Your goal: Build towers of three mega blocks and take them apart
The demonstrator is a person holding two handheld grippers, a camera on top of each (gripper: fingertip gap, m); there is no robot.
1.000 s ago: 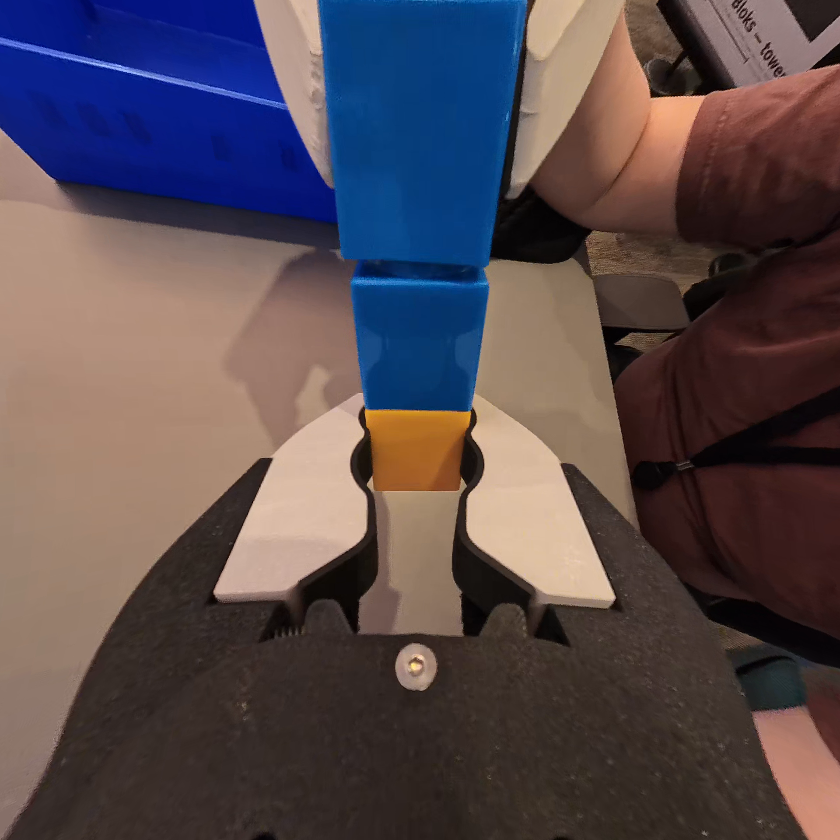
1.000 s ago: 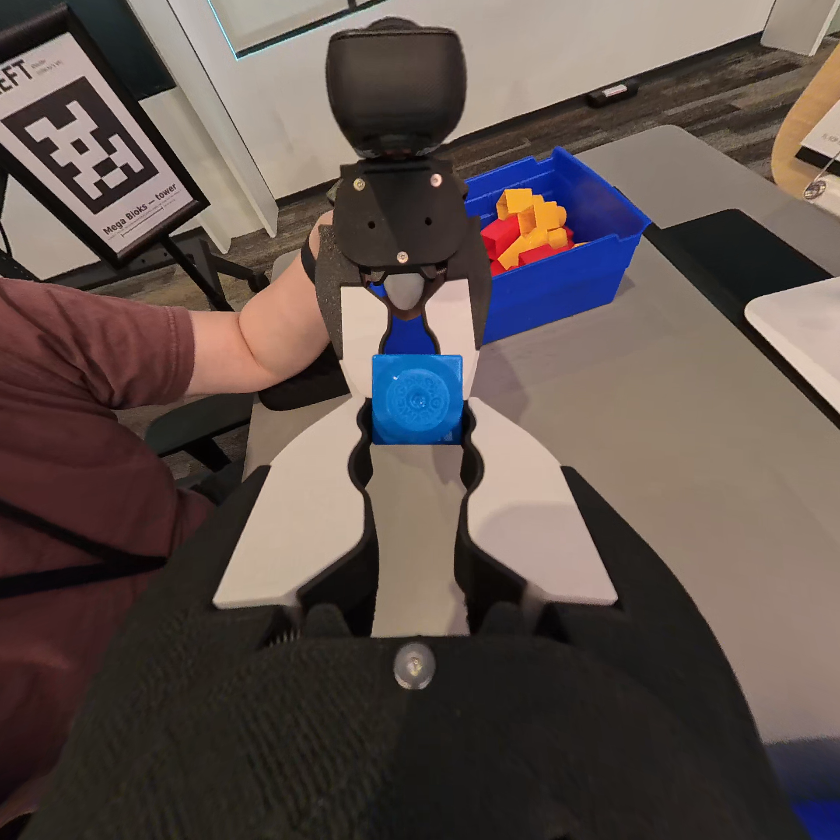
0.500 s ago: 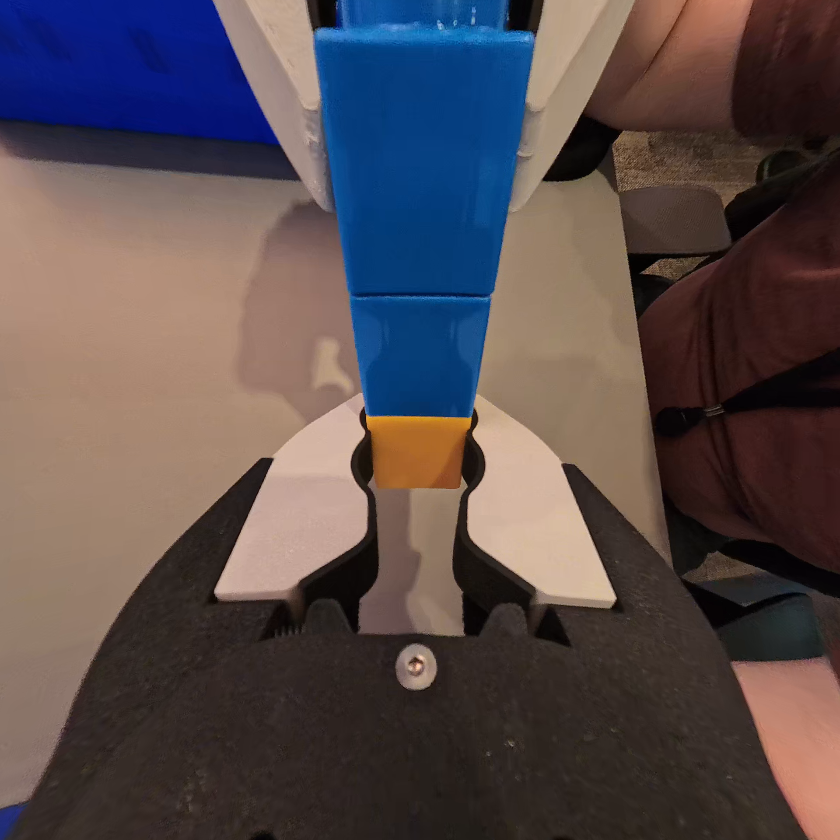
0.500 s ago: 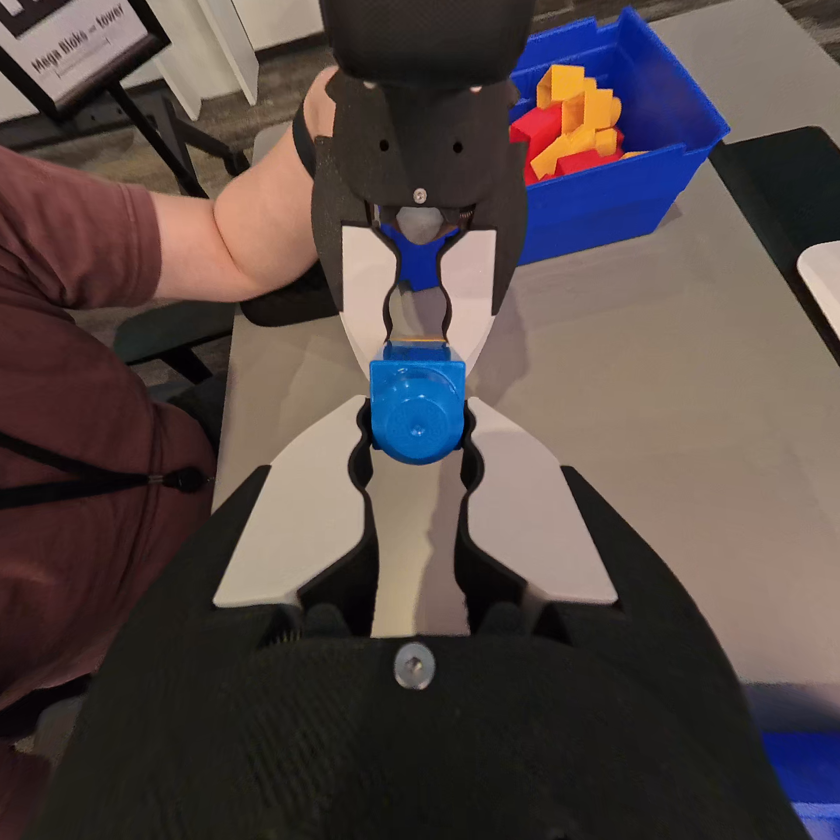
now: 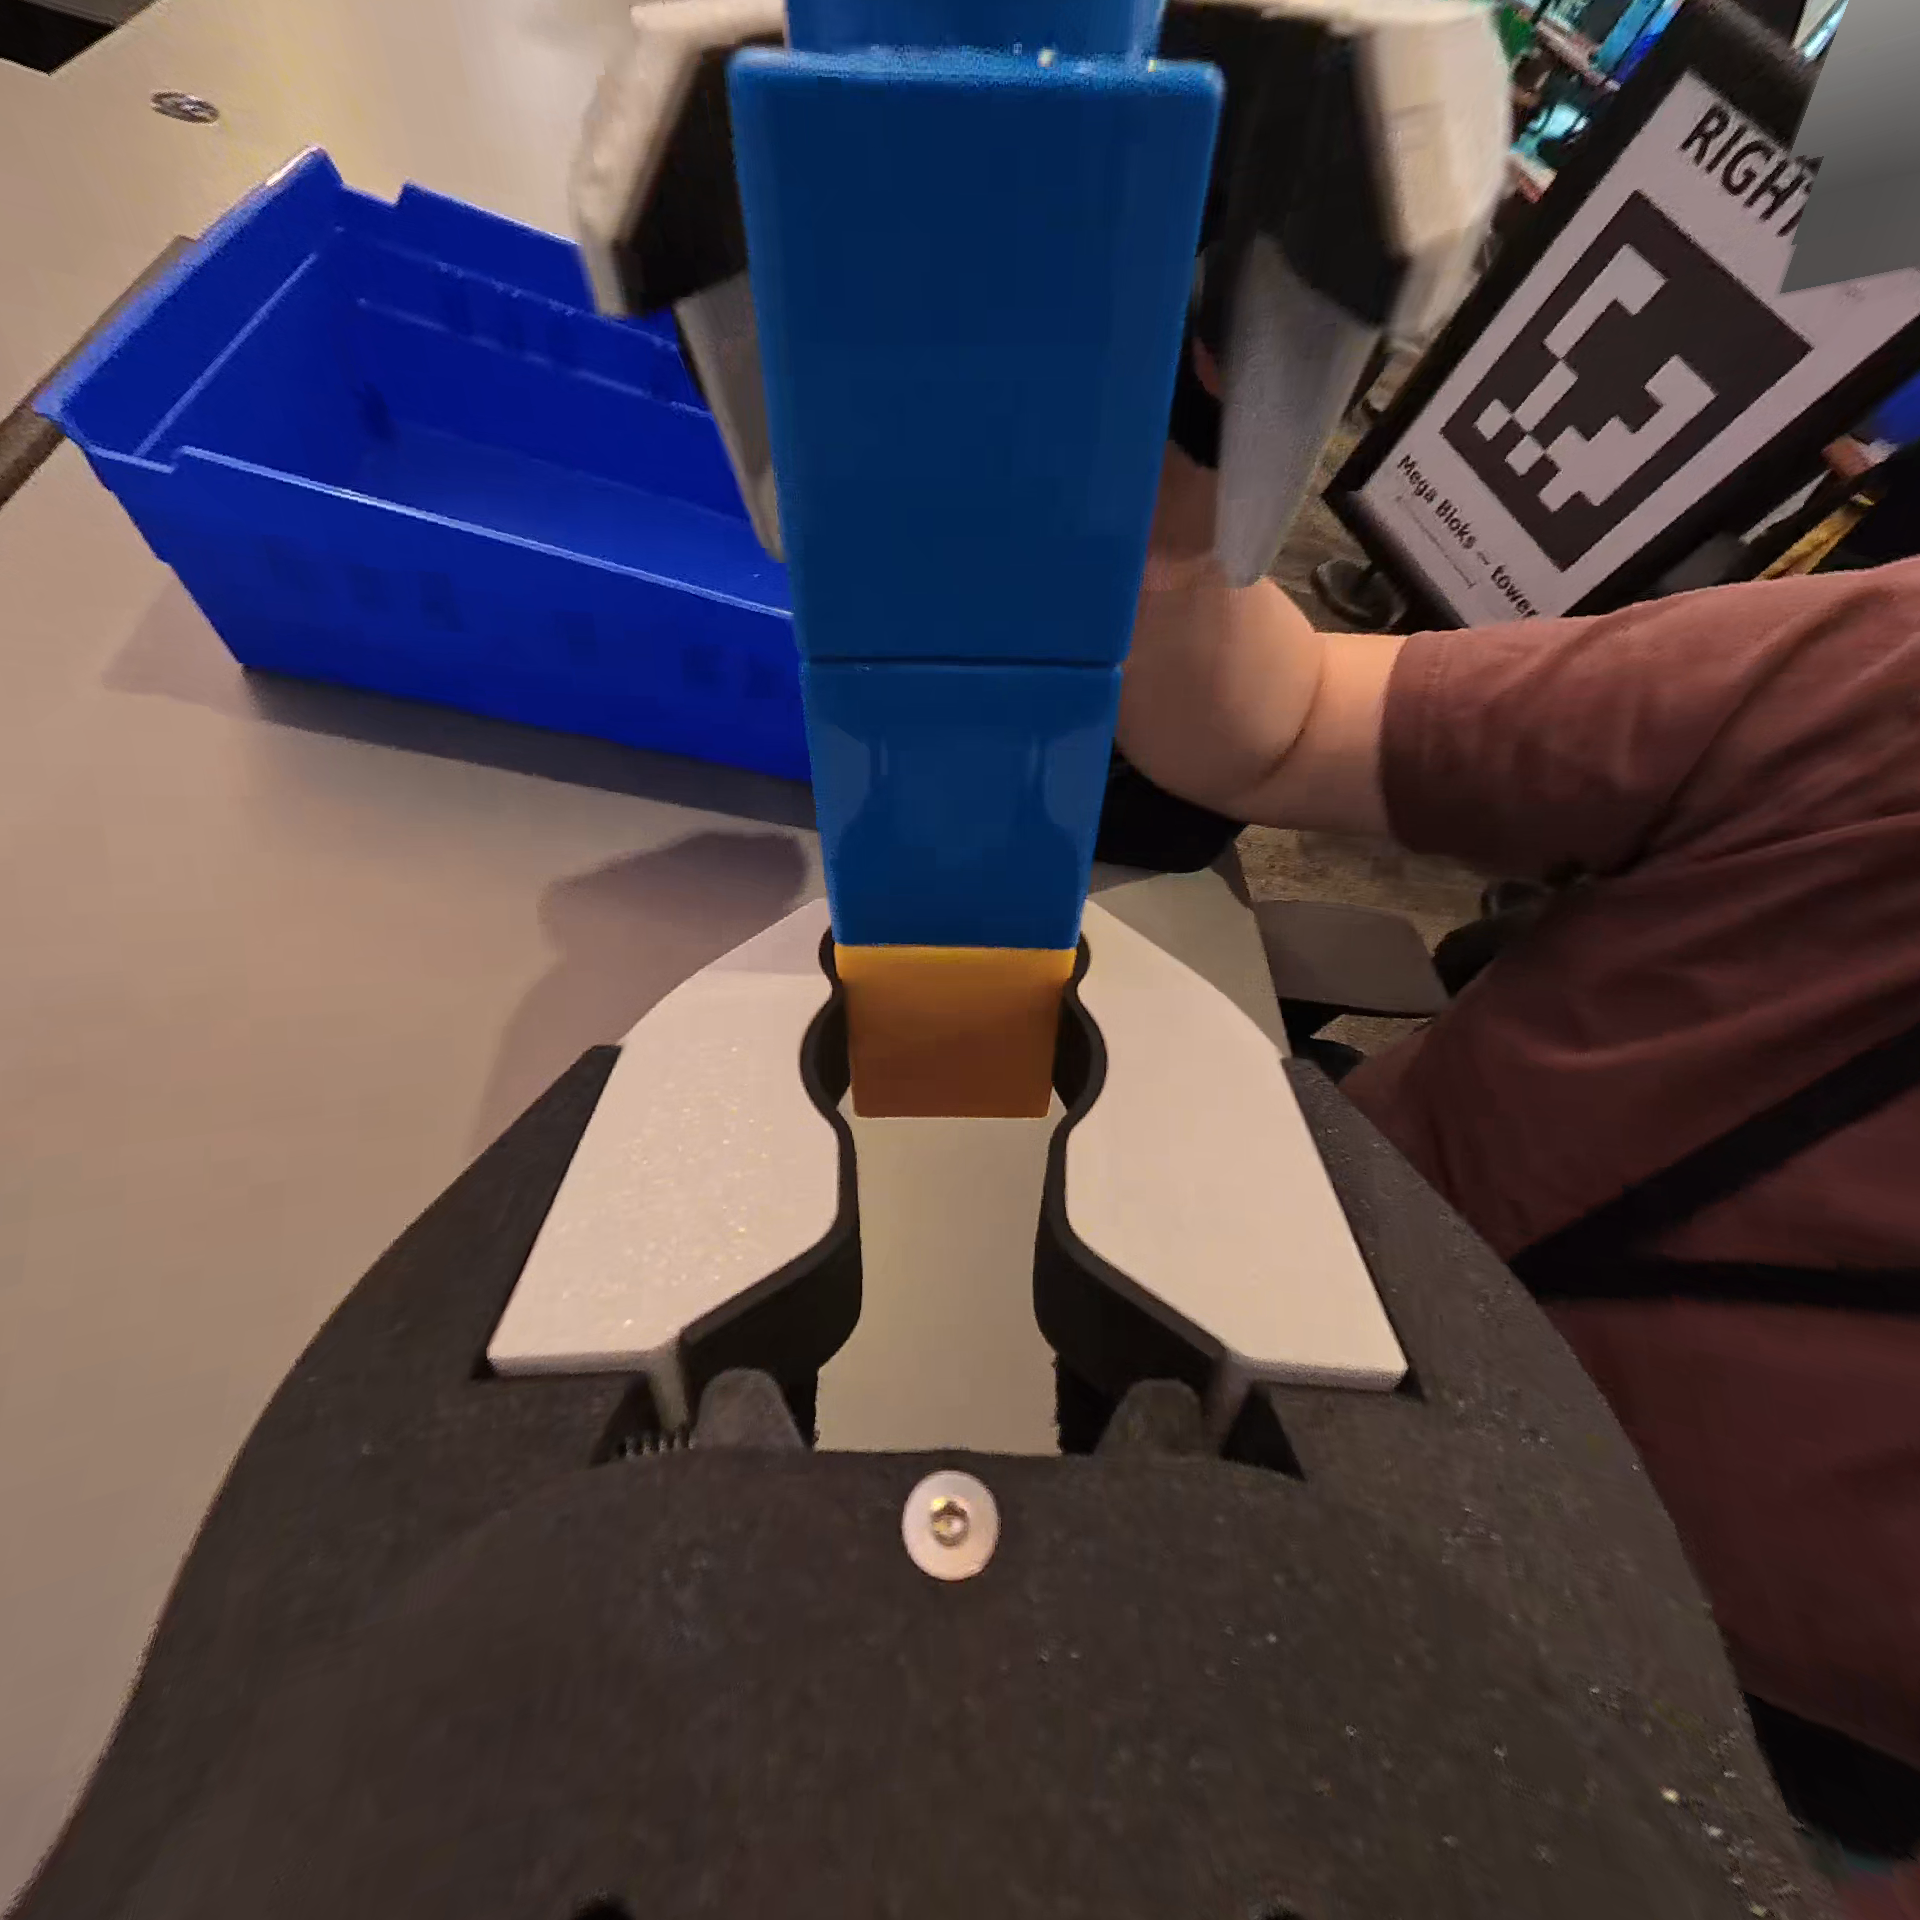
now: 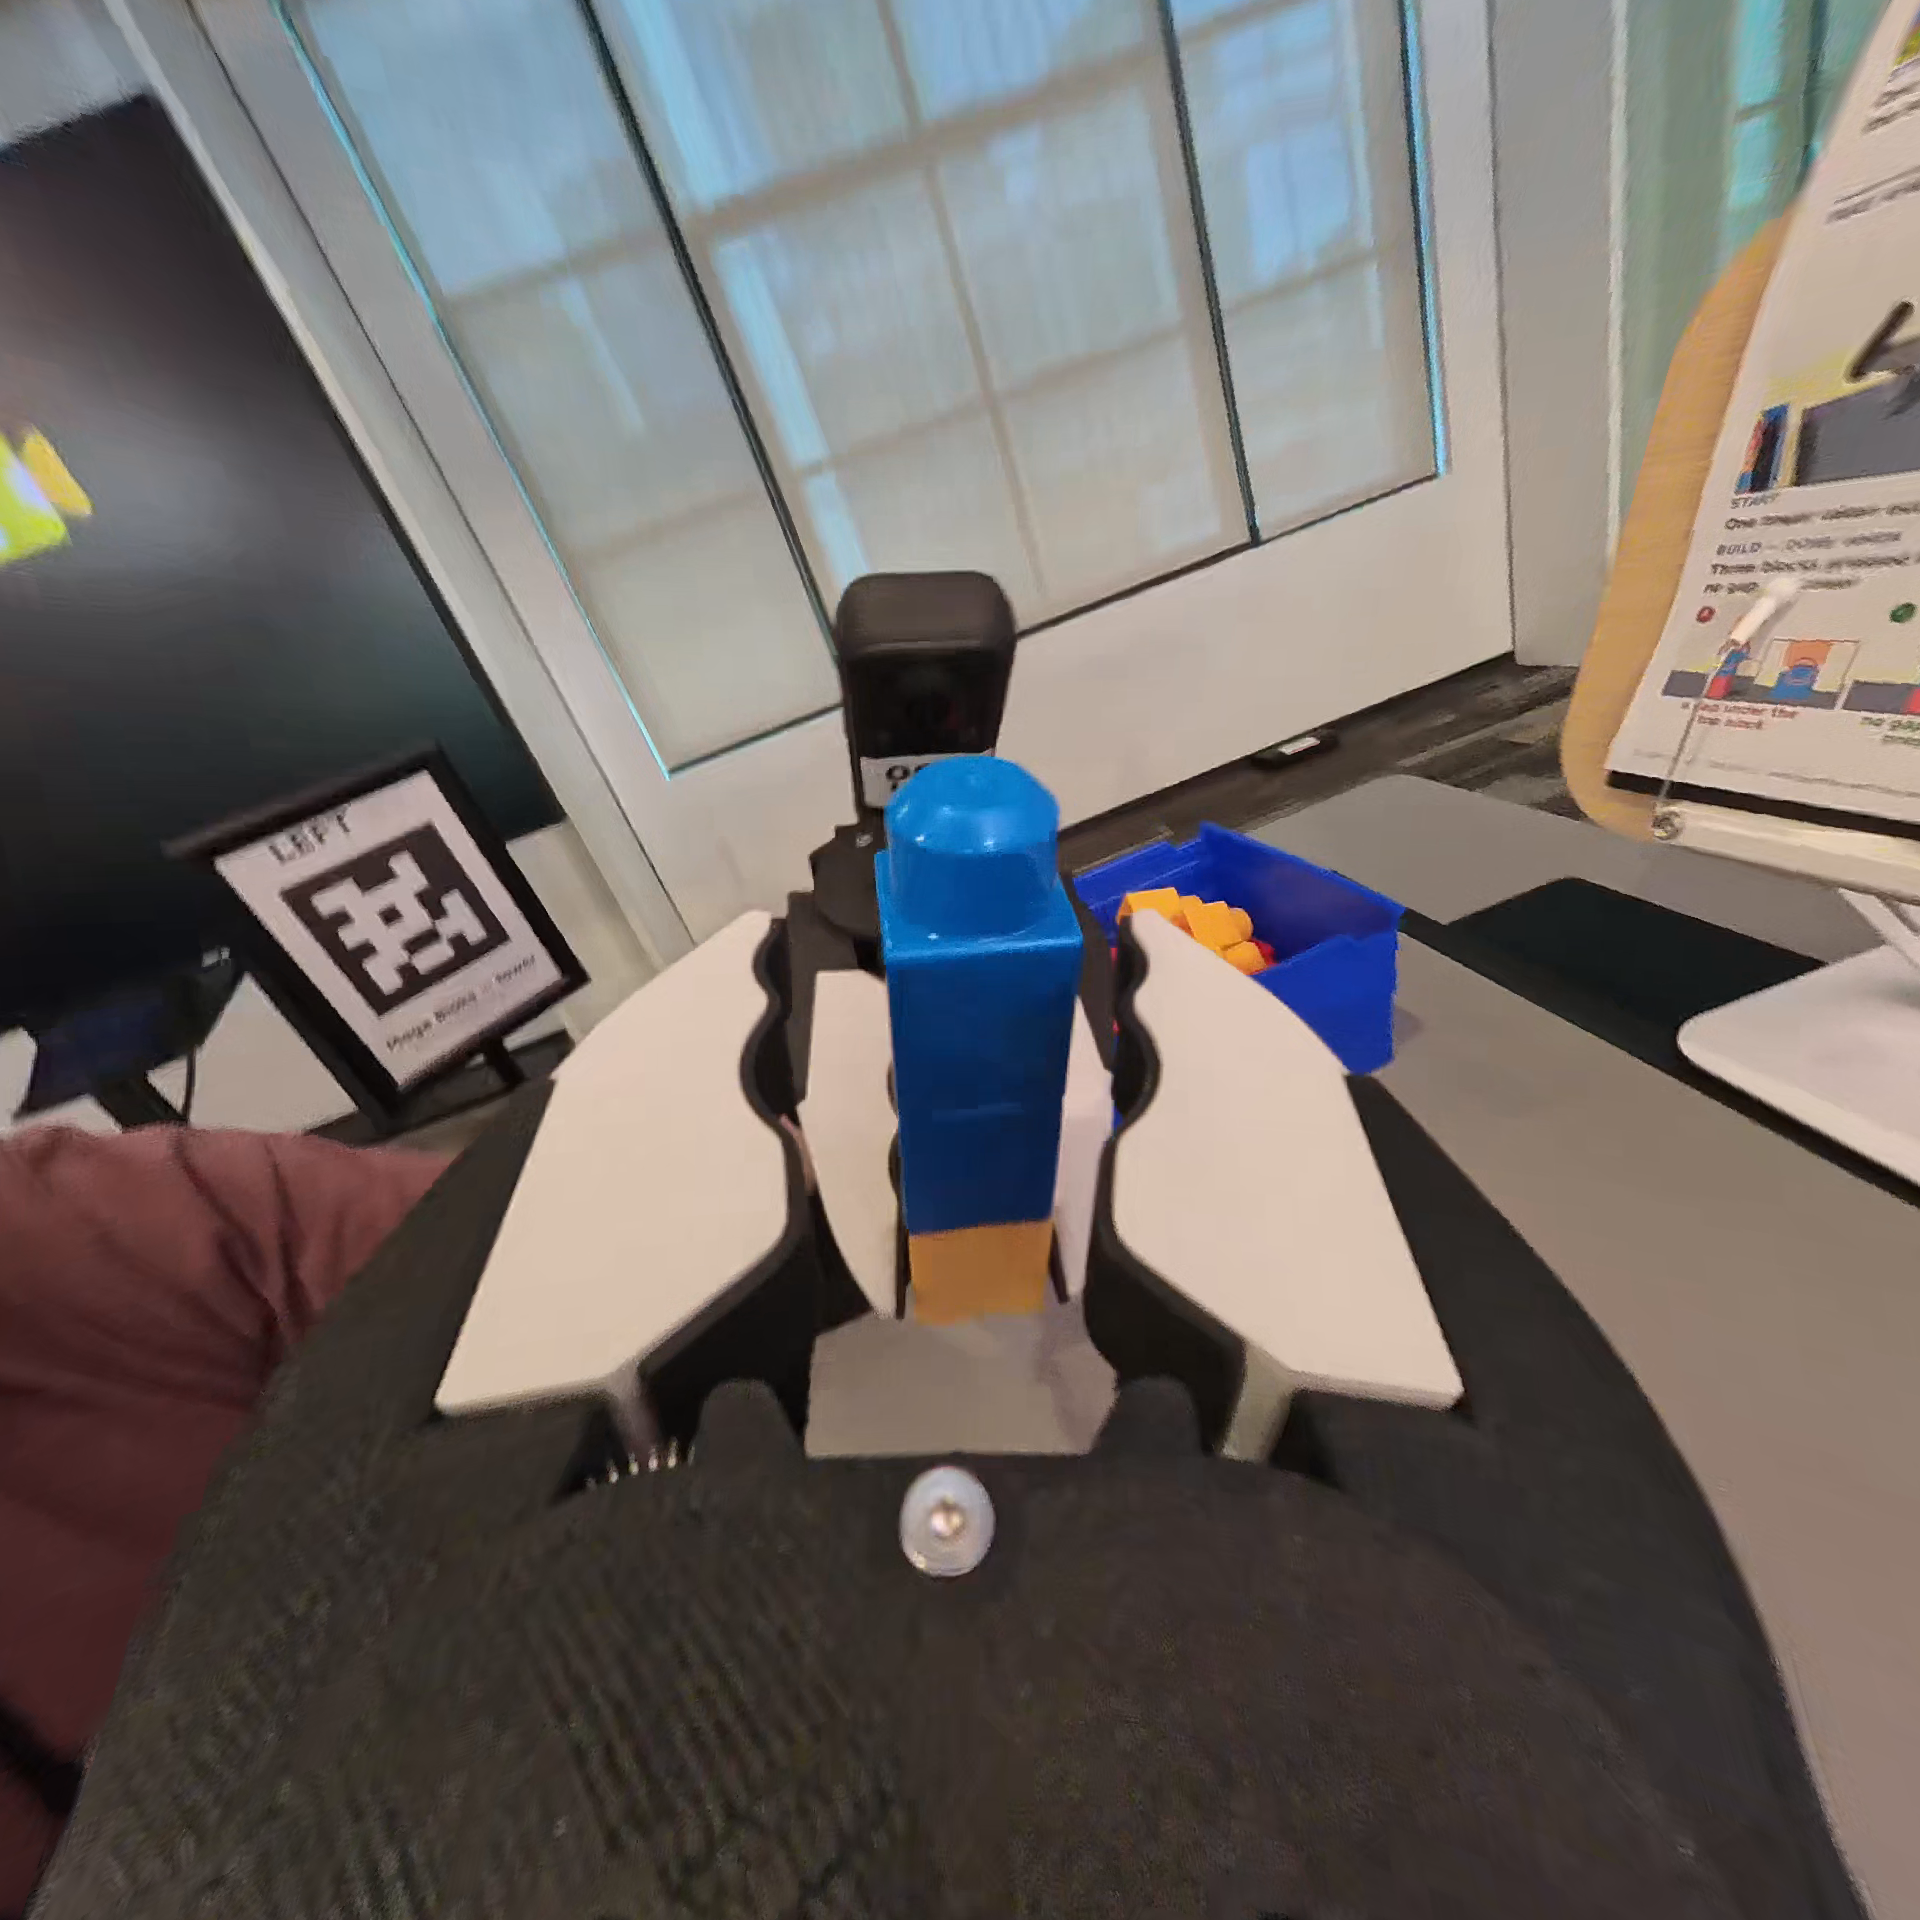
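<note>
The left gripper grips the orange block beneath 2 blue blocks. The right gripper has its jaws spread open, clear of the tower.

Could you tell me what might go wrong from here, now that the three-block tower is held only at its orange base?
1. The left gripper clamps only the orange block; the two blue blocks above could lever it loose.
2. The open right gripper flanks the tower; a sideways withdrawal may knock the top blue block.

Two blue blocks, one orange block, one blue bin, two tools
</note>
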